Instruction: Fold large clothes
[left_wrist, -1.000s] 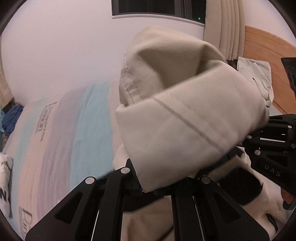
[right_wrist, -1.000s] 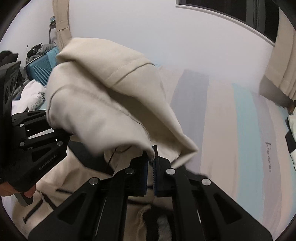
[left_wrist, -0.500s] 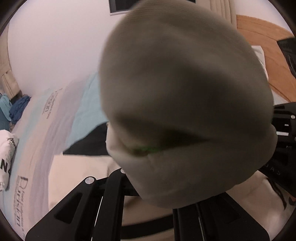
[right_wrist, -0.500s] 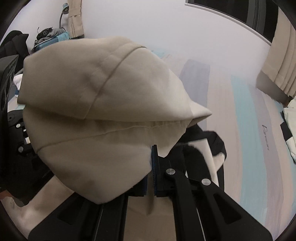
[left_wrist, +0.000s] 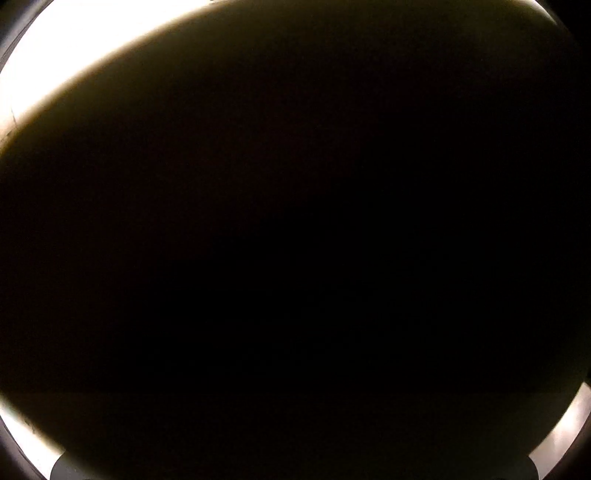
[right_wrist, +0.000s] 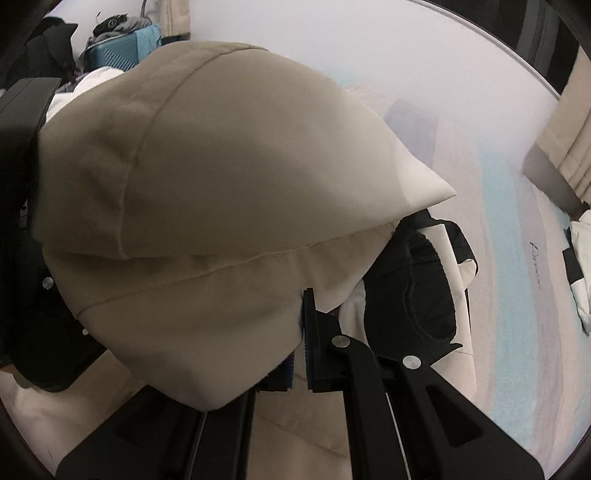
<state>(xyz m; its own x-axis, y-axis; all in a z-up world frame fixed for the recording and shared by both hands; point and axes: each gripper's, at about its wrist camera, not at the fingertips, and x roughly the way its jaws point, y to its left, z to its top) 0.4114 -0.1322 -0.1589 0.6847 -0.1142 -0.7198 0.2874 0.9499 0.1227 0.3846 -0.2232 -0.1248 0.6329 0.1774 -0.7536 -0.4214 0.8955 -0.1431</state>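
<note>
- My right gripper (right_wrist: 301, 332) is clenched on a fold of the beige garment (right_wrist: 207, 192), lifted above the striped bed (right_wrist: 509, 229).
- My left view is blacked out; that gripper reads nearly closed.
- I judge the fold-over is mid-way; laying flat remains.

Wall (right_wrist: 332, 48): pale and plain, standing behind the bed.
Bed (right_wrist: 517, 280): lying under a sheet striped in beige, grey and light blue.
Curtain (right_wrist: 569, 125): beige, hanging at the right.
Suitcase (right_wrist: 118, 51): teal, sitting at the far left with clothes piled on it.
</note>
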